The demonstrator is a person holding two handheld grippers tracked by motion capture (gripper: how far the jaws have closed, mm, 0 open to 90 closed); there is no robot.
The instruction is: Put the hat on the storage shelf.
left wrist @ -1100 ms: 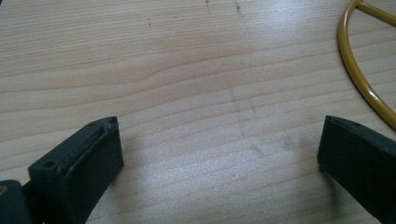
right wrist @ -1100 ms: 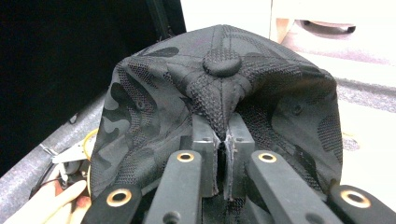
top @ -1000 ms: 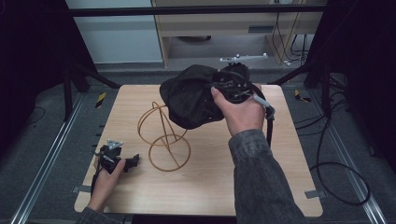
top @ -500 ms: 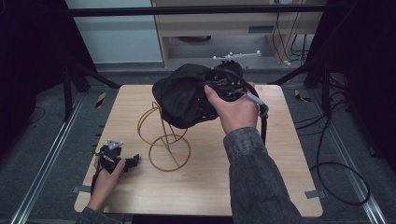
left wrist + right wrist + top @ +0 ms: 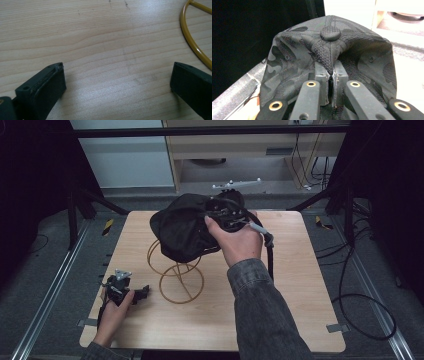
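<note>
The black cap (image 5: 182, 227) hangs over the top of the gold wire stand (image 5: 180, 275), above the table (image 5: 300, 285) centre. The right gripper view shows what the high view hides: the right gripper (image 5: 331, 75) pinching the cap's crown fabric just below its button (image 5: 330, 33), jaws pressed together. The right hand (image 5: 240, 240) covers that gripper from above. At 8 o'clock, the left gripper (image 5: 117, 77) rests on the table, jaws spread, the stand's base ring at its 2 o'clock.
</note>
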